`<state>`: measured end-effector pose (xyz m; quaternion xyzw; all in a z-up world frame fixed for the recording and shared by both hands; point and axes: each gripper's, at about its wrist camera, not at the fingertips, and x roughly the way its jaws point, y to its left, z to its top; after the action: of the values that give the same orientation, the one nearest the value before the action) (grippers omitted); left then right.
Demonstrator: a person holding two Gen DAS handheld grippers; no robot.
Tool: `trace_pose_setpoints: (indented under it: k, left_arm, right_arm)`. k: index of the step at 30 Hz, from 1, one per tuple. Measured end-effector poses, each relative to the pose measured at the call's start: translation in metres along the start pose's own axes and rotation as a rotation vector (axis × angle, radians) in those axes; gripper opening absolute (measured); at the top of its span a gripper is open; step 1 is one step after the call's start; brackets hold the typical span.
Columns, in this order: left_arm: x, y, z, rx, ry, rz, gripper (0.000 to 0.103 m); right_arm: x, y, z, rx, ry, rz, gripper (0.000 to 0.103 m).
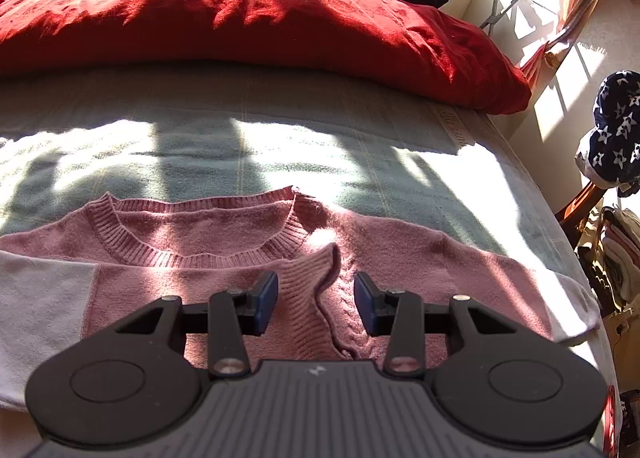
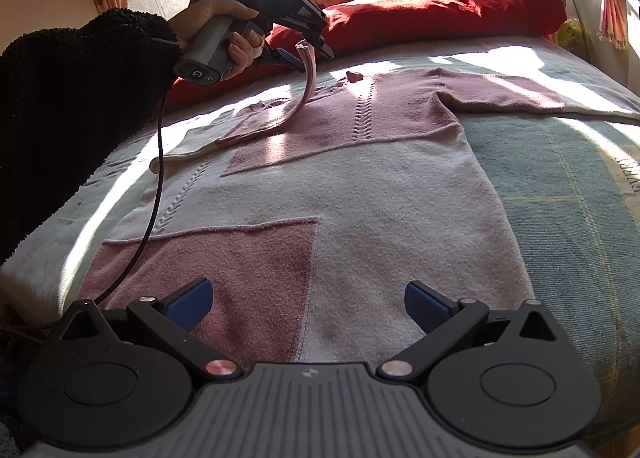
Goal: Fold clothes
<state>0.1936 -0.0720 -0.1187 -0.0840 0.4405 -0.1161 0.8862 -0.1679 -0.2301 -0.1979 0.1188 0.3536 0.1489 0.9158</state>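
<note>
Left gripper (image 1: 316, 300) parted around the raised sweater cuff (image 1: 310, 290), pads clear: the cuff may flop askew. Right gripper (image 2: 308, 304) wide, empty.

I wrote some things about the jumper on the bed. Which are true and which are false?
1. The sweater is pink and white. True.
2. The pillow is blue. False: it is red.
3. The right gripper is squeezing the sweater. False: its jaws are wide open above it.
4. A ribbed cuff sits between the left gripper's fingers. True.
5. The sweater lies on the floor. False: it lies on the bed.
</note>
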Motion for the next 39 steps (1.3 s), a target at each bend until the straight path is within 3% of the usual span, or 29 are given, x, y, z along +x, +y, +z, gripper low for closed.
trace_pose_setpoints:
  k: [5,10,15,20,27,32,39]
  left_arm:
    - [-0.012,-0.001,0.002,0.011,-0.007,-0.02,0.041]
    - [-0.045,0.027,0.003,0.02,-0.038,-0.025,0.049]
    - [-0.084,0.092,-0.001,-0.013,-0.06,0.034,0.052]
    - [-0.105,0.178,-0.013,-0.126,-0.08,0.088,0.054]
    - [-0.091,0.256,-0.042,-0.248,-0.043,0.05,0.054]
    - [-0.062,0.269,-0.062,-0.267,0.015,-0.074,0.054]
    - [-0.048,0.277,-0.081,-0.187,-0.002,-0.108,0.057]
  right_arm:
    - [-0.001,0.0,0.0,0.008,-0.002,-0.006,0.103]
    - [0.002,0.003,0.002,0.004,0.0,-0.005,0.103]
    - [0.01,0.009,0.01,0.011,-0.003,0.004,0.103]
    - [0.027,0.022,0.023,0.006,0.006,0.02,0.103]
    - [0.066,0.049,0.038,-0.045,0.054,0.035,0.103]
    - [0.094,0.061,0.032,-0.076,0.11,0.008,0.103]
    - [0.1,0.066,0.024,-0.142,0.108,-0.029,0.103]
